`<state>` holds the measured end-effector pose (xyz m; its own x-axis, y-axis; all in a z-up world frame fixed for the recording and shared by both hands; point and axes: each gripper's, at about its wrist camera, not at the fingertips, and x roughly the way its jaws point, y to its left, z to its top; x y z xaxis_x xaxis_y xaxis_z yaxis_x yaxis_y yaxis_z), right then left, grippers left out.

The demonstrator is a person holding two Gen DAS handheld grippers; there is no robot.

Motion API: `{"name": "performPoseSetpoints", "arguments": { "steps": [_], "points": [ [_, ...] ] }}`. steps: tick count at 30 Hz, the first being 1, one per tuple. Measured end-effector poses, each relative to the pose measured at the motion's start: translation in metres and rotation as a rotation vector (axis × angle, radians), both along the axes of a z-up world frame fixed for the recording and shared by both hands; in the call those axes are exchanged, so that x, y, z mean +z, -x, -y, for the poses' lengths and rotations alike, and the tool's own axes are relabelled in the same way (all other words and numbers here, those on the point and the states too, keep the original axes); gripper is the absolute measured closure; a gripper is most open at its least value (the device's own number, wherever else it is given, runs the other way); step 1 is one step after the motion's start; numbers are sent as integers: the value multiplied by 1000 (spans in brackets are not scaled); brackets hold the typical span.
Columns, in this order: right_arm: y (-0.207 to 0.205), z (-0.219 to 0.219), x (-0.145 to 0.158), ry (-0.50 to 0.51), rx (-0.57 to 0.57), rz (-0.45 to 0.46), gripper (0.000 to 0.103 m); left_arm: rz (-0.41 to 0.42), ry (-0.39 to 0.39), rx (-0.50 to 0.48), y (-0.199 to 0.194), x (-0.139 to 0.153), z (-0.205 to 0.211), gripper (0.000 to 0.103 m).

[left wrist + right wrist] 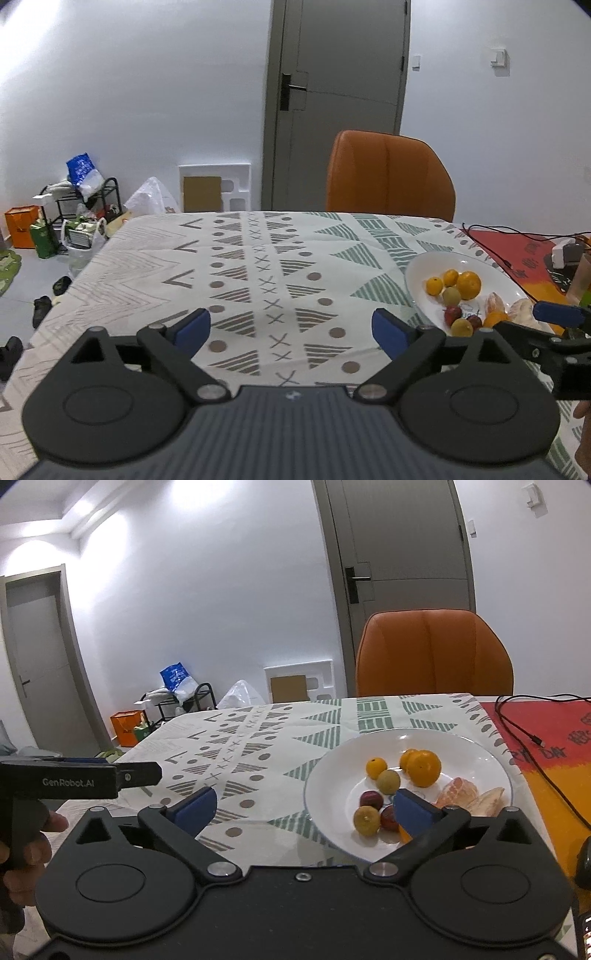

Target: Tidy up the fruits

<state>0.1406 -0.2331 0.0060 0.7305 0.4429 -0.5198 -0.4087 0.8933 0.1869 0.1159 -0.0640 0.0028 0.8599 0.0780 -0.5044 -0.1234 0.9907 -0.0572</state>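
Note:
A white plate (332, 786) sits on the patterned tablecloth and holds several fruits. Among them are a large orange (424, 768), a small orange (376, 768), a yellow-green fruit (388, 781), a dark red fruit (370, 798) and peeled citrus segments (456, 792). My right gripper (304, 808) is open and empty, and its right finger hangs over the plate's near part. My left gripper (291, 328) is open and empty above bare cloth, left of the plate (428, 266). The right gripper (535, 323) shows at the plate's near right edge.
An orange chair (436, 653) stands behind the table's far edge. A red mat (554, 738) with a black cable (517, 727) lies right of the plate. A hand (26, 853) holds the left gripper's handle. Bags and a rack (74, 218) clutter the floor beyond the table's left edge.

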Motion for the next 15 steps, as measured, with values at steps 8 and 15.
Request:
{"name": "performPoseSetpoints", "arguments": {
  "steps": [8,15],
  "points": [
    [14,-1,4,-15,-14,18,0,14,1,34,24,5,-9,7],
    [25,1,8,-42,-16,7,0,17,-11,50,43,10,-13,4]
  ]
}}
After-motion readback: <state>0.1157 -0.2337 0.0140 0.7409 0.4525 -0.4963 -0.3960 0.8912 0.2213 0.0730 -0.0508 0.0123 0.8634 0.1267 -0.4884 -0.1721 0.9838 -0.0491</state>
